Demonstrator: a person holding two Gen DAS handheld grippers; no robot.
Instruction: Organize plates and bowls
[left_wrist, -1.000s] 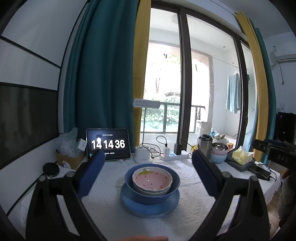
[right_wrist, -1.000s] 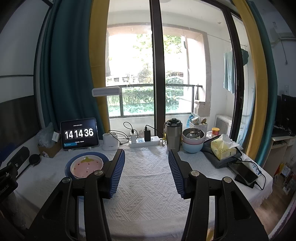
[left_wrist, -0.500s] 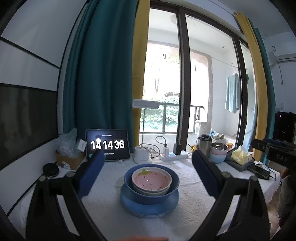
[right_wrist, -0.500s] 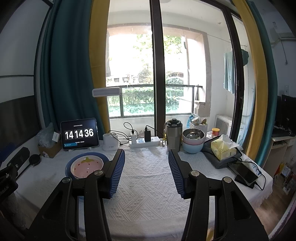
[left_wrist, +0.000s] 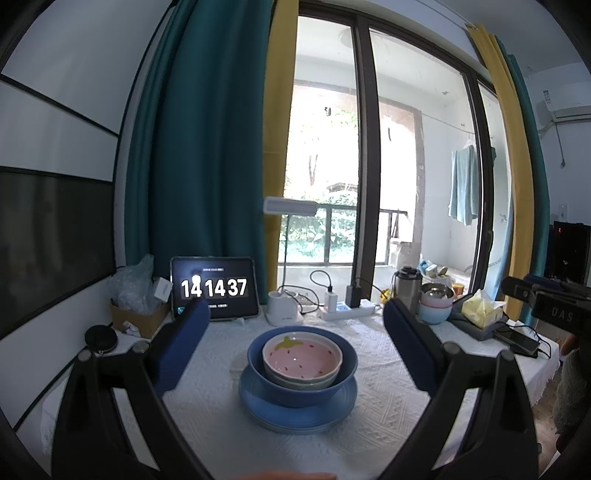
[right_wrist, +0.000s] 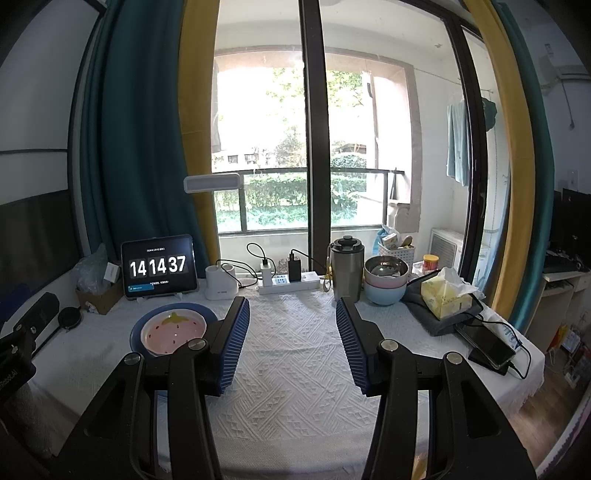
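Note:
A pink strawberry-pattern bowl (left_wrist: 302, 361) sits nested in a dark blue bowl (left_wrist: 258, 365), which stands on a blue plate (left_wrist: 295, 415) on the white tablecloth. My left gripper (left_wrist: 295, 345) is open and empty, its fingers wide apart on either side of the stack and a little short of it. In the right wrist view the same stack (right_wrist: 173, 330) lies at the left, partly hidden by the left finger. My right gripper (right_wrist: 291, 343) is open and empty over bare cloth. A second stack of bowls (right_wrist: 386, 280), steel on pink on light blue, stands at the back right.
A tablet clock (right_wrist: 159, 266), a white lamp base (right_wrist: 221, 282), a power strip (right_wrist: 288, 284) and a steel flask (right_wrist: 346, 267) line the back edge. A tissue box (right_wrist: 445, 295) and a phone (right_wrist: 484, 341) lie at the right. A cardboard box (left_wrist: 138, 317) stands at the left.
Nothing has visibly moved; only the clock has gone from 14:14:36 to 14:14:37.

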